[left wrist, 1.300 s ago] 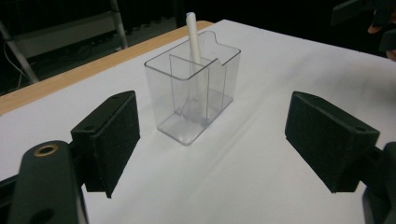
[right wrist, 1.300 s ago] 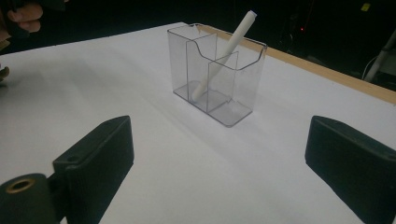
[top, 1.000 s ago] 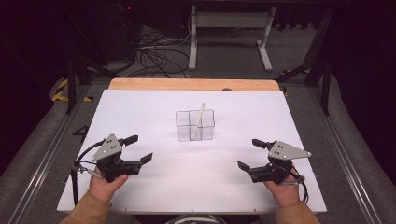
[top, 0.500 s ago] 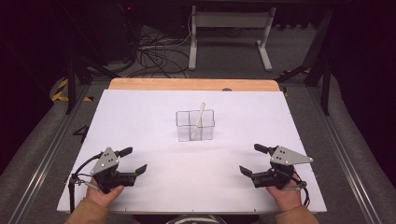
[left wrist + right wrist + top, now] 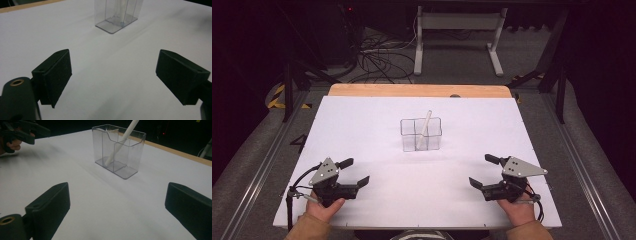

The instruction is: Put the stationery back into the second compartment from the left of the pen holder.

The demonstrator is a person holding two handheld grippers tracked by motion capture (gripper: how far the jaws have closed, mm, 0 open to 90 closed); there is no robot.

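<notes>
both pairs of jaws stand wide apart and grip nothing: our left gripper sits near the front left corner of the table, our right gripper near the front right, each low over the white surface with bare table between its pads. the clear plastic organizer stands in the middle of the table, well apart from both grippers, and the white stick leans inside it, its lower end on the floor of one compartment and its top poking out above the rim.

we judge the work to be either finished or not yet begun on the stick; with it already resting in the organizer and our hands drawn to the near edge, it looks more like a placement done, with nothing else on the table left to put away.

the organizer is thin, rigid, see-through plastic, boxy with rounded corners and inner dividers, likely light and easy to tip. the stick is slim, straight, matte white and round in section. the table top is a smooth white sheet over a wooden board showing at the far edge. our jaw pads are black, blocky, faintly rough.
</notes>
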